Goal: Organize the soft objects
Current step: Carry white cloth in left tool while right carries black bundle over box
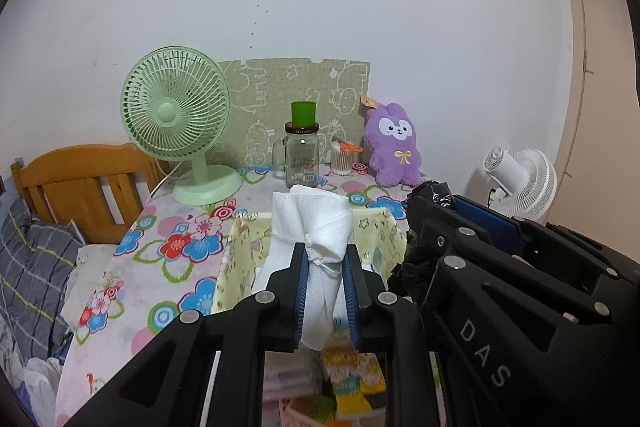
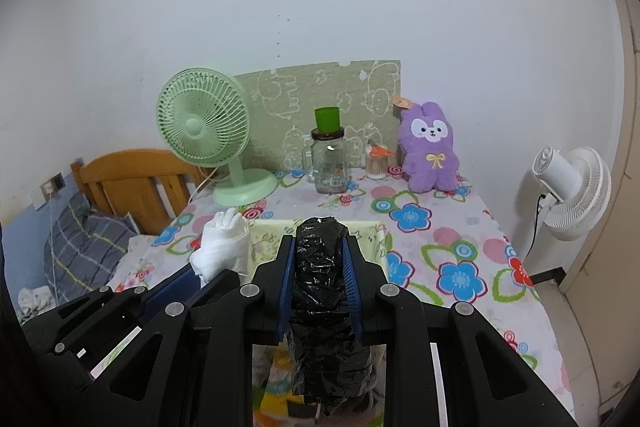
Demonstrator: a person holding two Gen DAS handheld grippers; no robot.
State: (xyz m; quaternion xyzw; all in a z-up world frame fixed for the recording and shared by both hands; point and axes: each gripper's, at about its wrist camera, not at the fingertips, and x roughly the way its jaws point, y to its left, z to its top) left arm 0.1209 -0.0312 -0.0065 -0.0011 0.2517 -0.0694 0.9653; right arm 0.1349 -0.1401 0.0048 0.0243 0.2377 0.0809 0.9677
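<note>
Pinching two soft bundles at once, side by side above a yellow fabric bin on the flowered tabletop. Left gripper pressed tight on a white paper-towel bundle, tied round the middle with thin string; right gripper clamped on a crumpled black plastic bag, rolled into a loose column and hanging below the blue ribbed pads.

Handling, as a judgement: both very light, fully compliant, no risk of breakage. Towel bundle fibrous and quilted, grippy against the pads, best taken at the tied waist, where already held, since the flared ends would simply squash. Black bag glossy, crinkled and slick, likely to slide or unroll if the squeeze eases; better held across the thickest part of the roll, as now, than by a loose tail.

Yellow bin soft-walled, printed with pale cartoon figures, open at the top; contents below blurred, possibly folded patterned socks or cloths.

Further back, near the wall: mint-green desk fan, hard plastic with a round grille; clear glass mug-jar with a green cup on its lid; purple plush rabbit, fuzzy and upright. White fan beside the tabletop at the right; wooden bed frame at the left.
</note>
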